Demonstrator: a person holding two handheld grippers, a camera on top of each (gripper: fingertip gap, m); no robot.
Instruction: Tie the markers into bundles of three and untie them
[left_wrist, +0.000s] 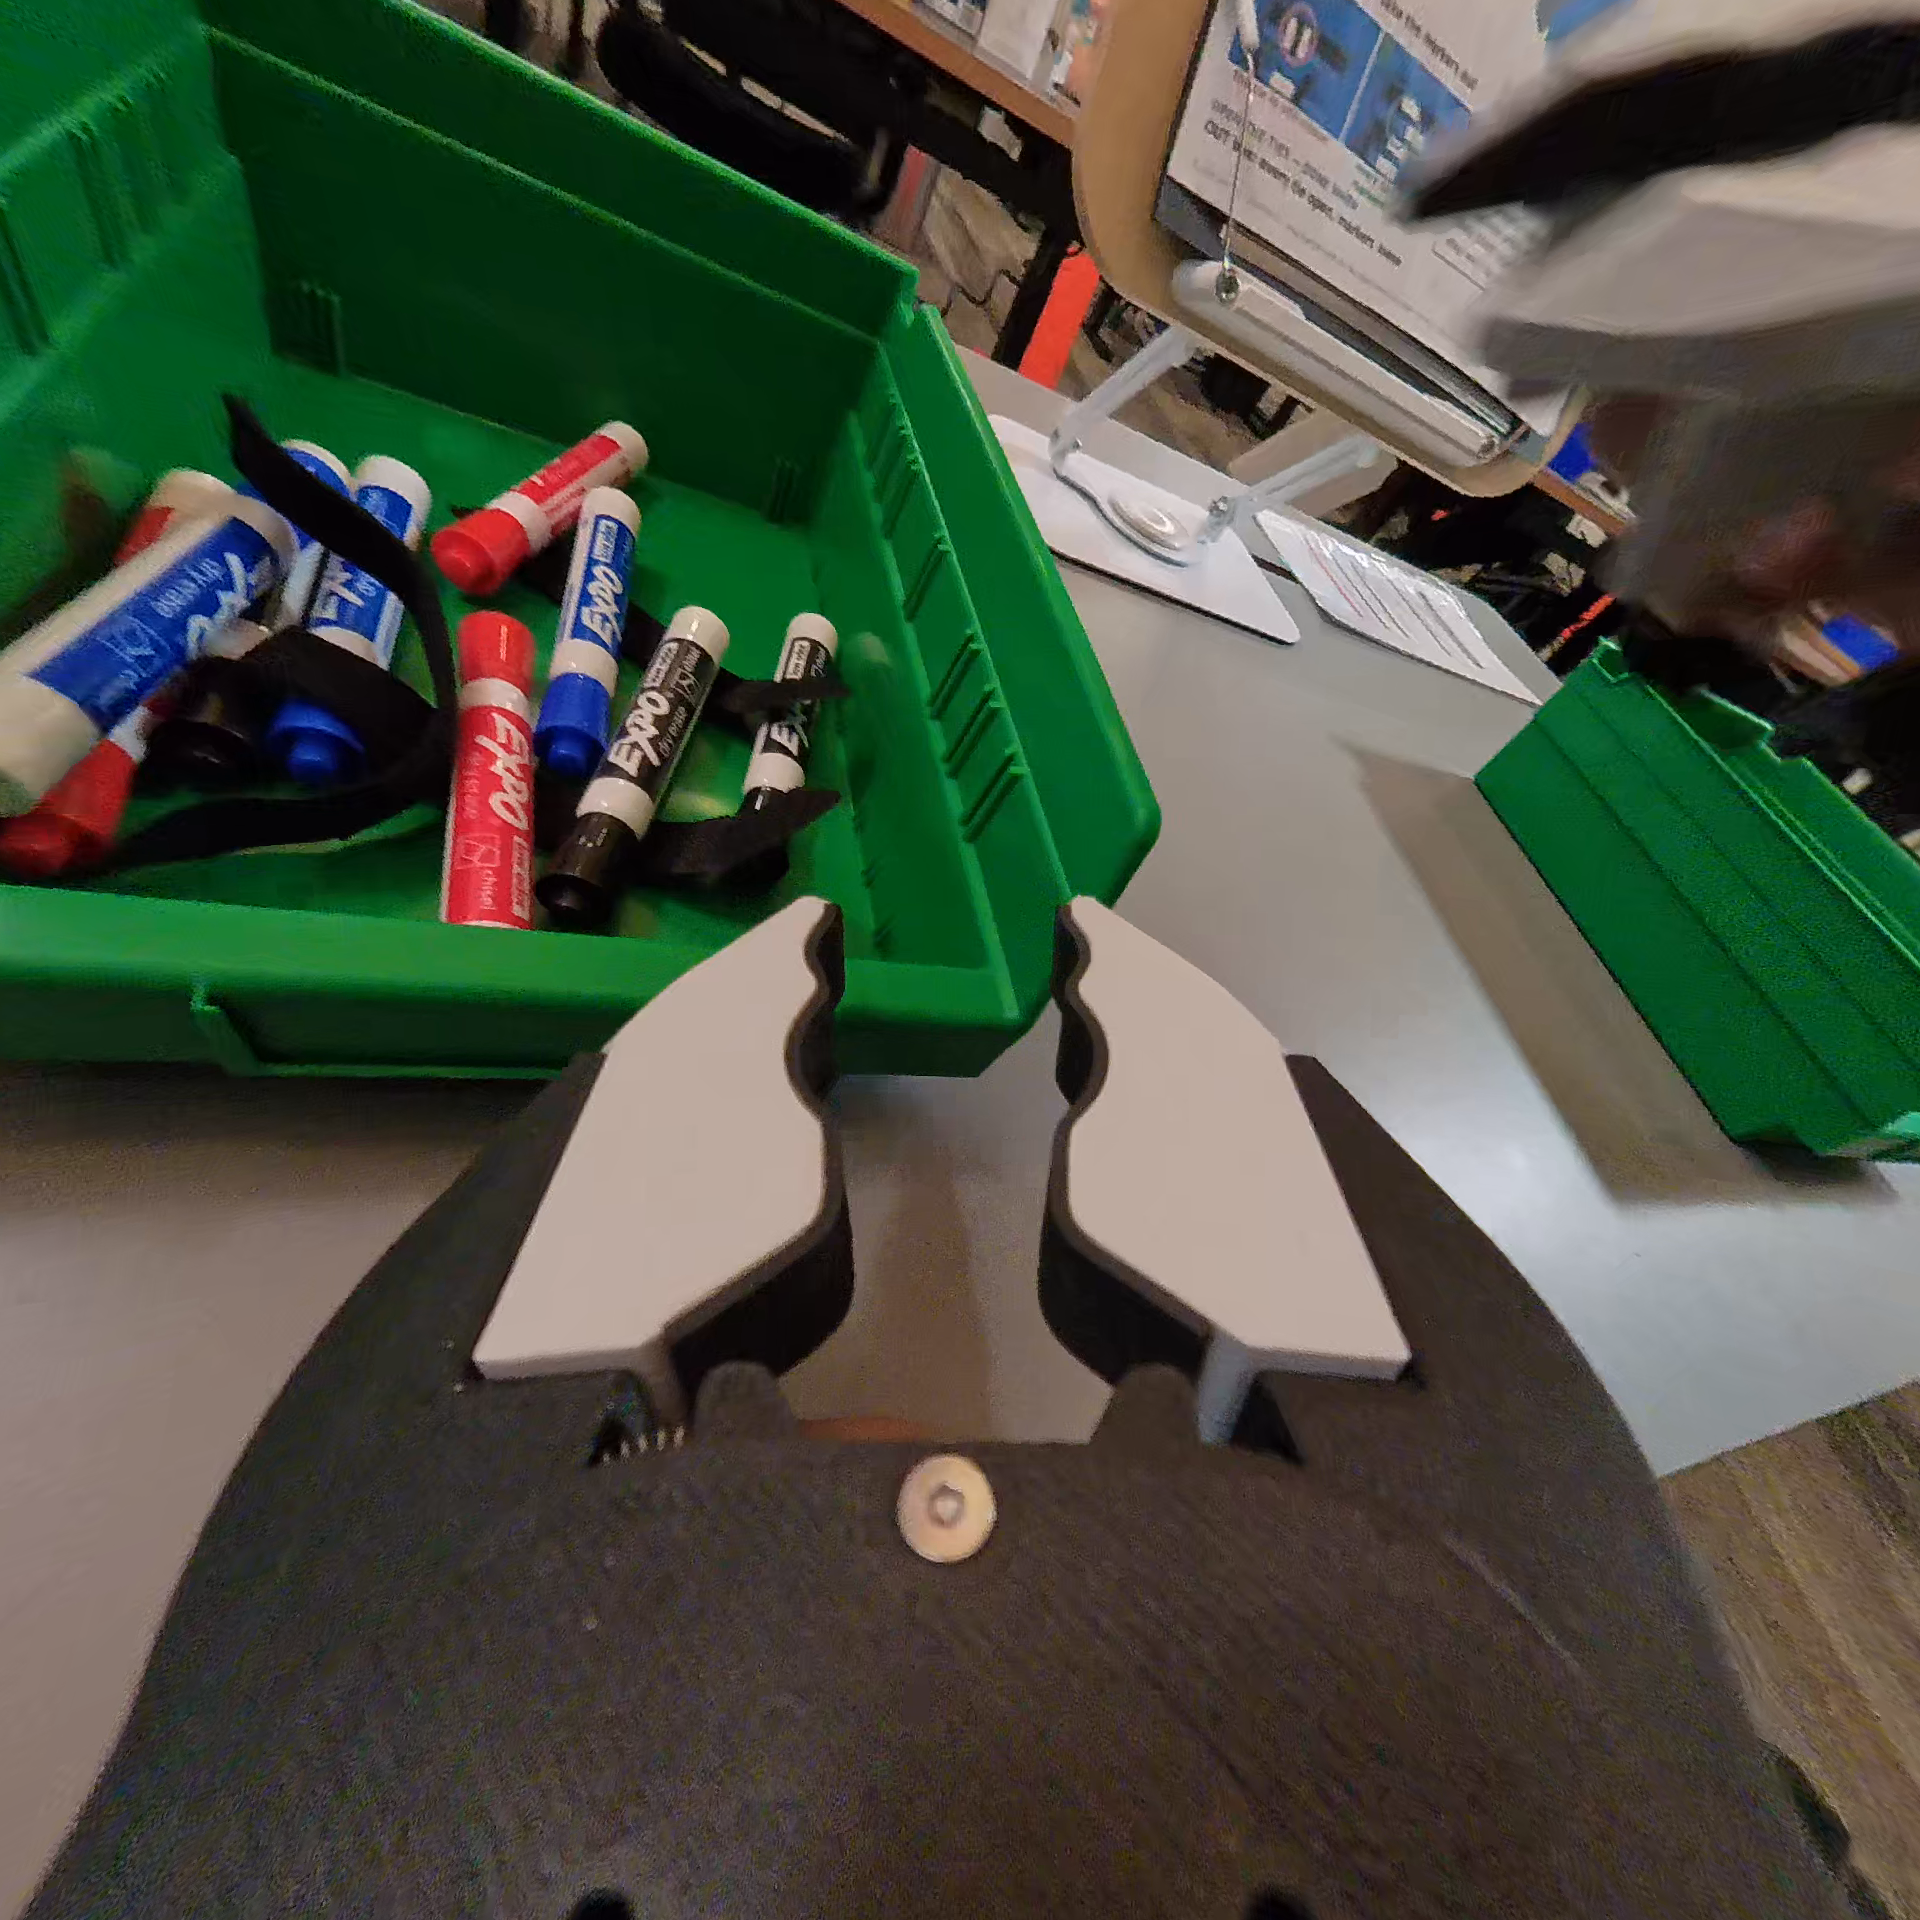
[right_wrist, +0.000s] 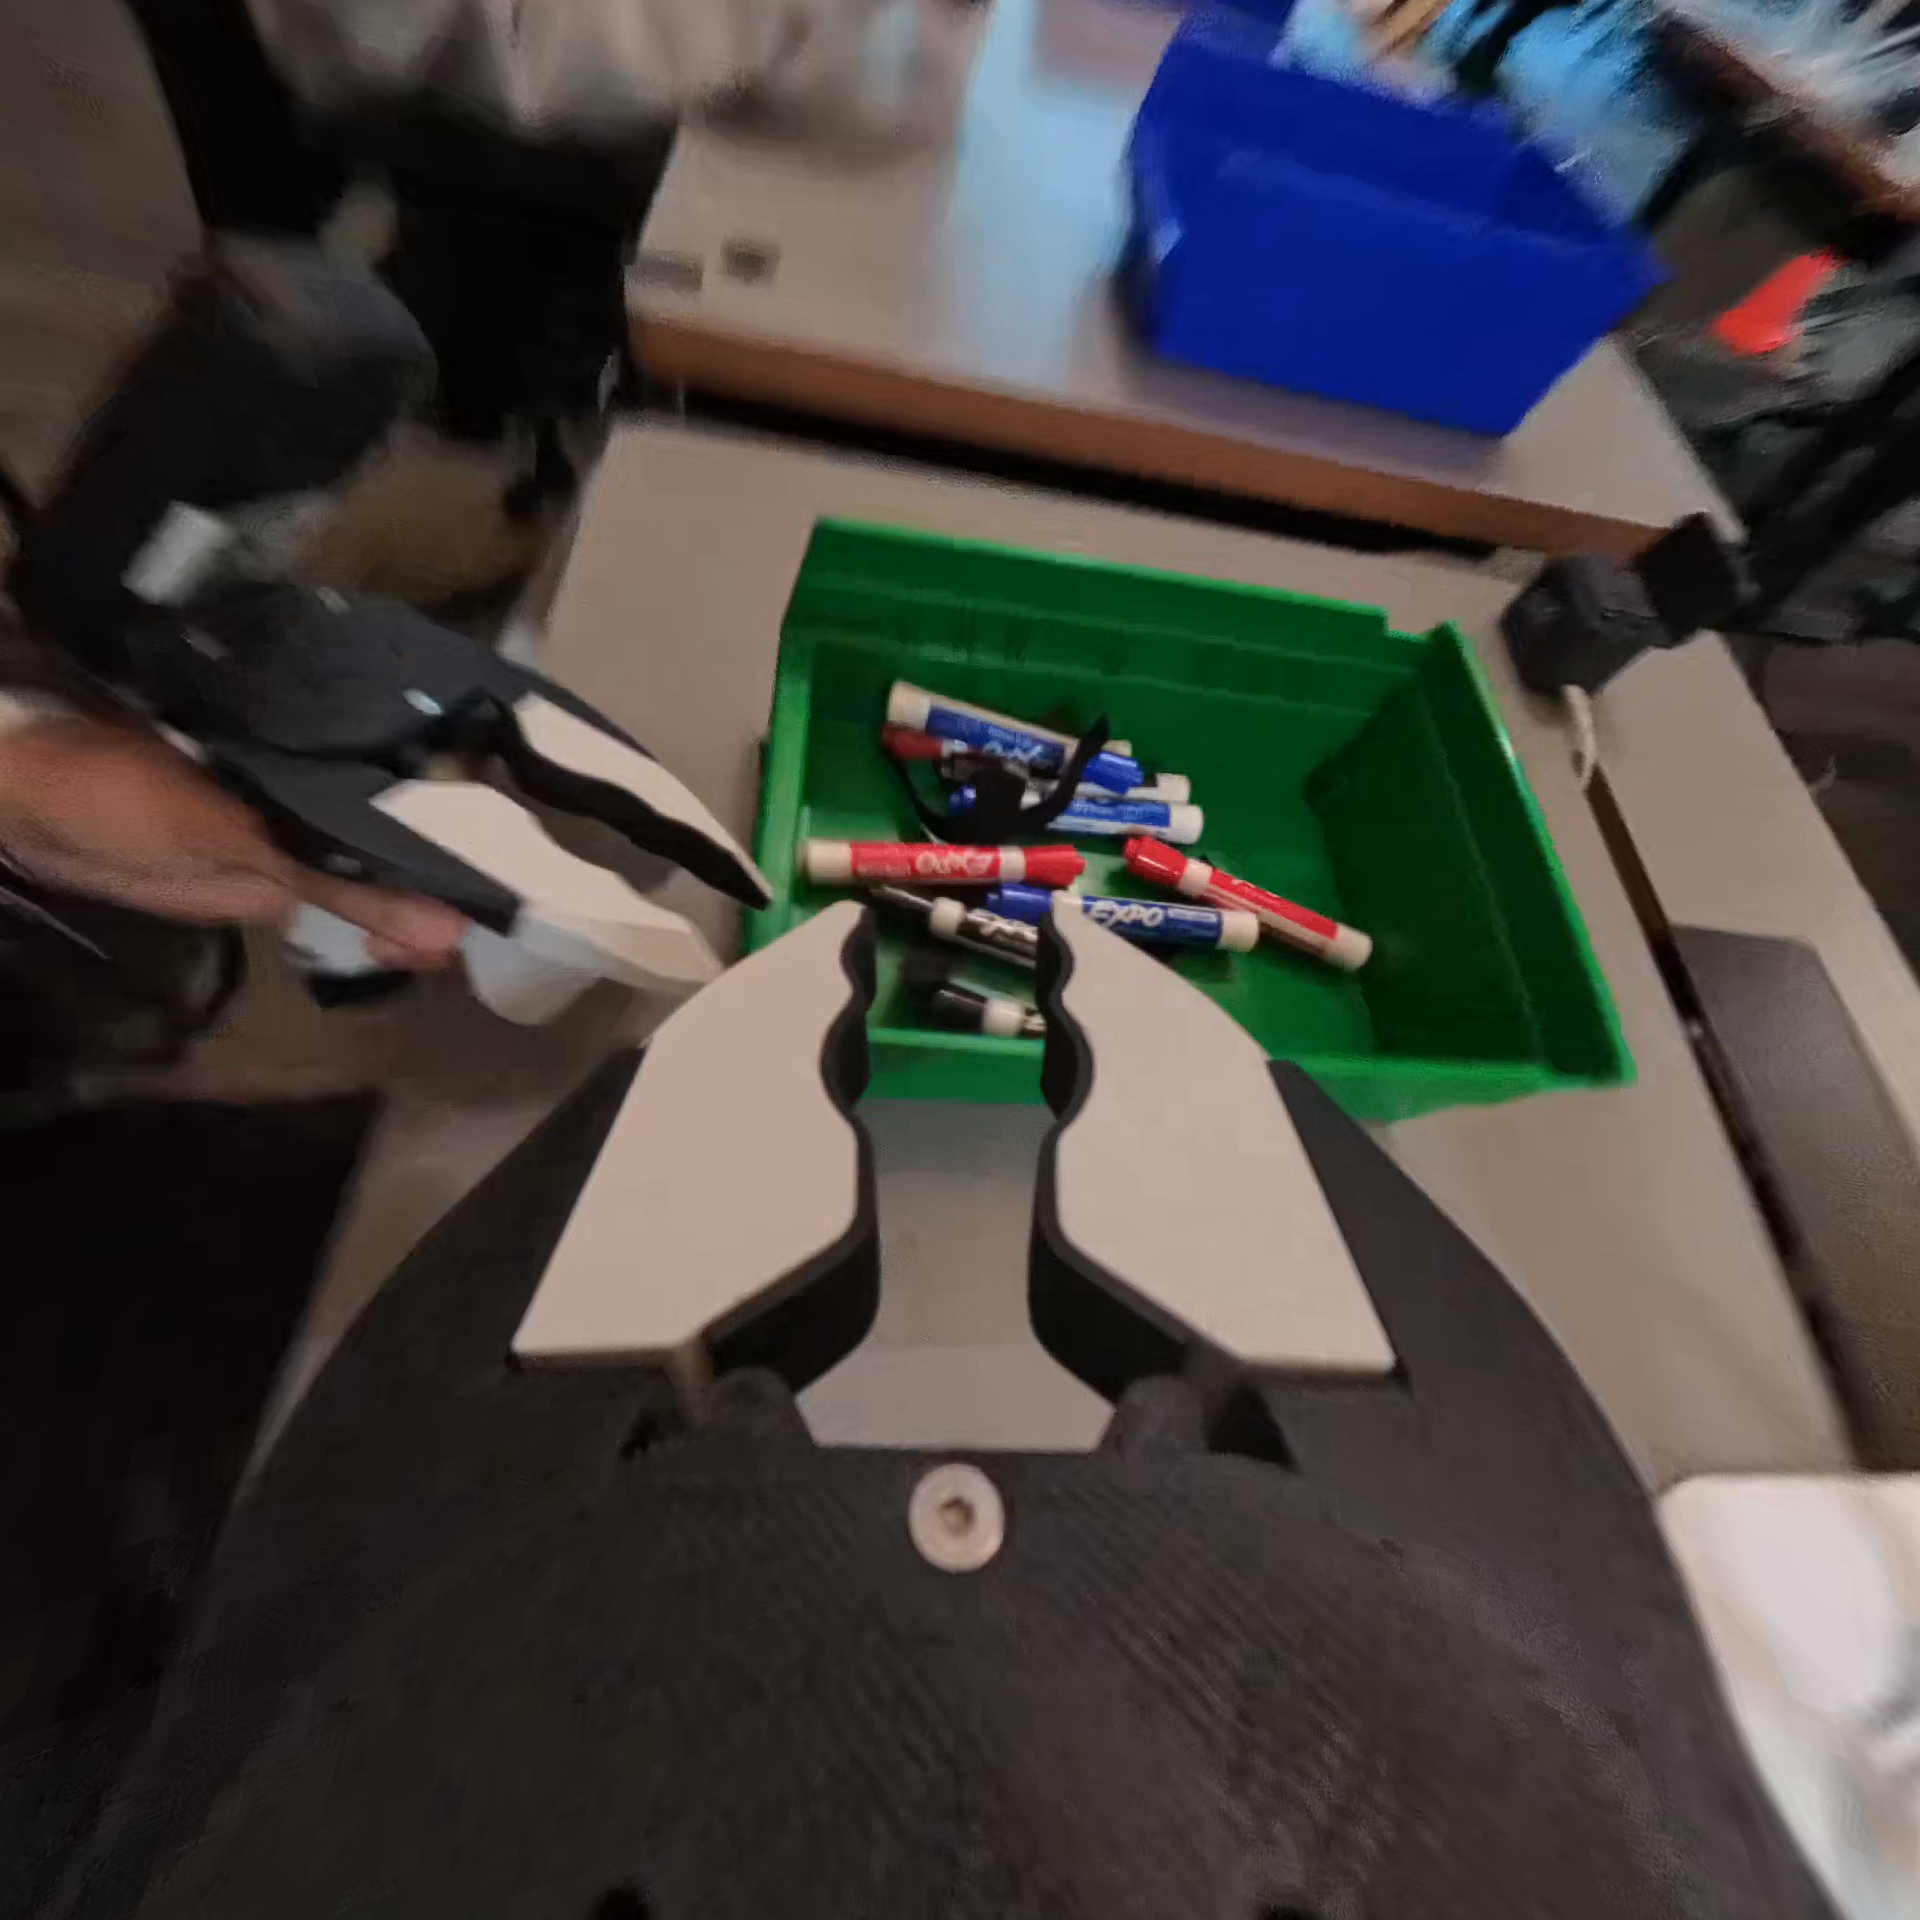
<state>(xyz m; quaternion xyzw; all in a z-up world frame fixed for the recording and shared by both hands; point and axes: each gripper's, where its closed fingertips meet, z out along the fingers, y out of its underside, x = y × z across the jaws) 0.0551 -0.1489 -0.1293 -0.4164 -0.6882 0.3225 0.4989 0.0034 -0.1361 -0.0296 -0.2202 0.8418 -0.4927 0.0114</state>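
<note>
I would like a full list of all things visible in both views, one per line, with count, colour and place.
Large bin: one, green, on the table, holding markers.
Markers: a dozen or so, red, blue and black with white barrels, loose in the large bin.
Straps: a few, black, among the markers.
Second bin: one, green, on the table to the right.
Table: one, grey, under both bins.
Blue bin: one, on the farther table, blurred.
Stand with printed sheet: one, white and tan, behind the bins.
Left tongs: open, empty, at the large bin's near corner.
Right tongs: open, empty, above the large bin's near edge.
</note>
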